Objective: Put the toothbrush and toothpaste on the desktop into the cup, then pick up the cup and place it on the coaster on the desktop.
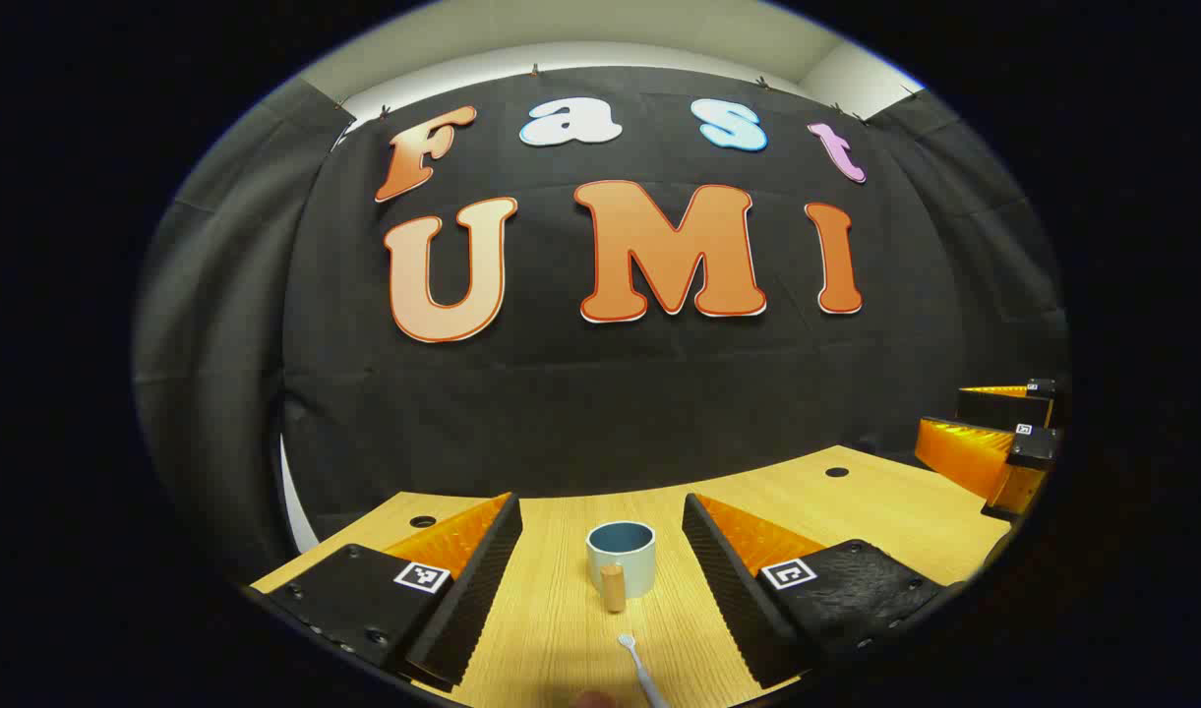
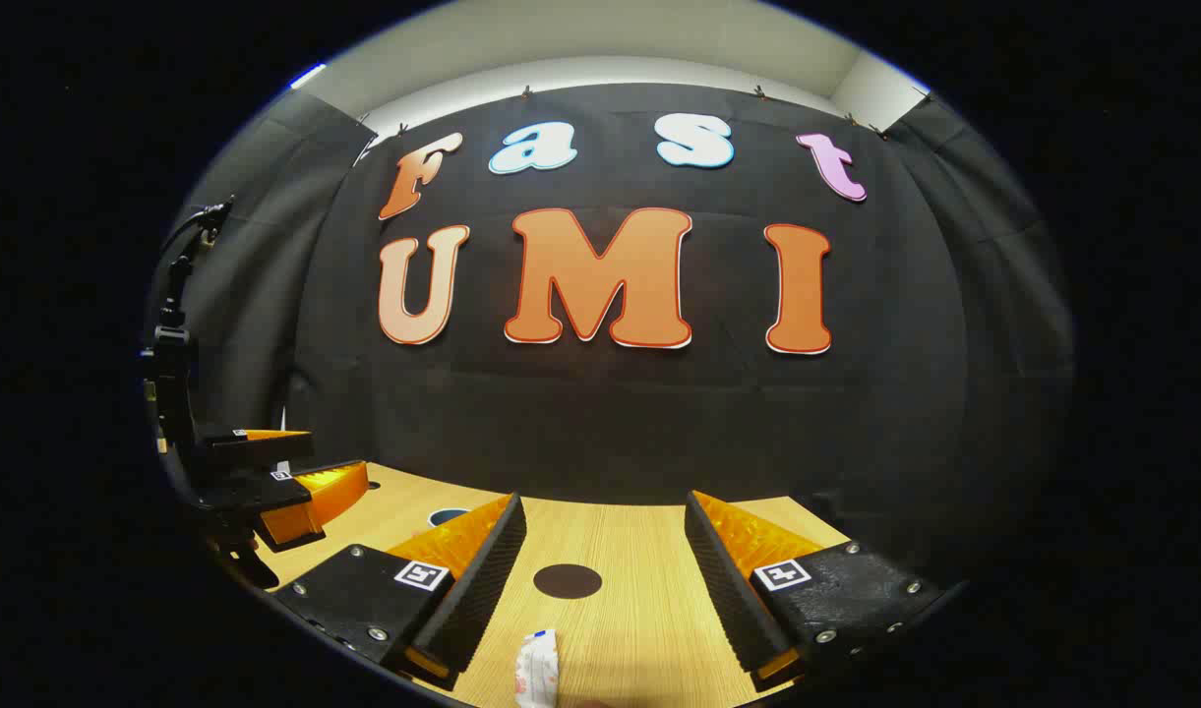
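**Both claws spread above the desktop**

The pale blue-lined cup (image 1: 622, 559) with a wooden handle stands mid-desktop (image 1: 561, 610). The white toothbrush (image 1: 639, 669) lies nearer, between the apart left gripper (image 1: 602, 580) fingers. The white toothpaste tube (image 2: 536, 669) and dark round coaster (image 2: 568, 581) lie between the spread right gripper (image 2: 605, 580) fingers.

I see both views evenly lit from above, the desktop (image 1: 561, 610) bright and warm, the black cloth wall (image 2: 600, 423) dim. Shadows are soft. Fisheye bending curves the edges hard (the desktop's far edge bows), and focus stays crisp centrally.
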### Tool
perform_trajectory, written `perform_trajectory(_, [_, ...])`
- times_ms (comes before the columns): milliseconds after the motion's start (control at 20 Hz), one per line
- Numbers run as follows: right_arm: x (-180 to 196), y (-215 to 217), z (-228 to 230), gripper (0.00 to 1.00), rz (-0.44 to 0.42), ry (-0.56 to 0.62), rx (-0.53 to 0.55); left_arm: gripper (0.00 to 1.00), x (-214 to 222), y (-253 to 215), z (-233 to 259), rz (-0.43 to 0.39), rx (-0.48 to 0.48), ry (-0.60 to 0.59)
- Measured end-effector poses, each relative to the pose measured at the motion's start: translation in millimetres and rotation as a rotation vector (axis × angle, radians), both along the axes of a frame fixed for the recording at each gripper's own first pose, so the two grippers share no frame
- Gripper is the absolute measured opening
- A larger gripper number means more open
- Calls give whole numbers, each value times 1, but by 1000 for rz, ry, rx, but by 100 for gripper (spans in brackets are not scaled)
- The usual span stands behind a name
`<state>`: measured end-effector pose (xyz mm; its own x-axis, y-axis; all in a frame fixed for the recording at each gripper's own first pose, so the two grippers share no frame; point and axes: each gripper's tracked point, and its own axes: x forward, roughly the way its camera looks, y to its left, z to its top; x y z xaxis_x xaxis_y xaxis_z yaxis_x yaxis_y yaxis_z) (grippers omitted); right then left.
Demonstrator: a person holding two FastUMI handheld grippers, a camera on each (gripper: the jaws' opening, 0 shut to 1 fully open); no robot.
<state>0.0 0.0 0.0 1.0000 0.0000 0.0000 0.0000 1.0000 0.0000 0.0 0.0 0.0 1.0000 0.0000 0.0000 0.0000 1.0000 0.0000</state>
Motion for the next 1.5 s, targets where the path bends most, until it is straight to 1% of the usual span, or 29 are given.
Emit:
perform_trajectory(300, [1,-2,1,97,4,-3,10,99,-2,5,6,18,-4,-22])
perform_trajectory(350, [1,-2,1,97,4,-4,6,100,-3,3,8,16,-9,-22])
perform_trajectory(400, [1,-3,1,97,3,-5,2,99,-2,3,8,18,-8,-23])
perform_trajectory(550, [-1,-1,2,97,13,-9,6,99,-2,5,6,30,2,-21])
perform_trajectory(700, [1,-2,-2,97,10,3,7,100,0,4,8,28,0,-25])
perform_trajectory(750, [3,-4,-2,97,8,7,10,99,0,3,10,28,-1,-29])
perform_trajectory(900, [2,-3,-5,97,13,27,24,99,-1,3,15,25,3,-33])
perform_trajectory(1000, [1,-7,-9,97,4,41,8,99,1,1,14,17,1,-27])
perform_trajectory(1100, [1,-10,-17,97,-3,67,-5,100,3,-2,6,9,-2,6])
perform_trajectory(1150, [0,-11,-20,97,-4,82,-8,99,4,-4,1,2,-5,26])
perform_trajectory(1300, [-1,-8,-34,97,7,125,-8,99,7,-11,-20,-13,-13,100])
perform_trajectory(1500, [-1,8,-61,97,51,208,3,99,10,-18,-63,-34,-61,249])
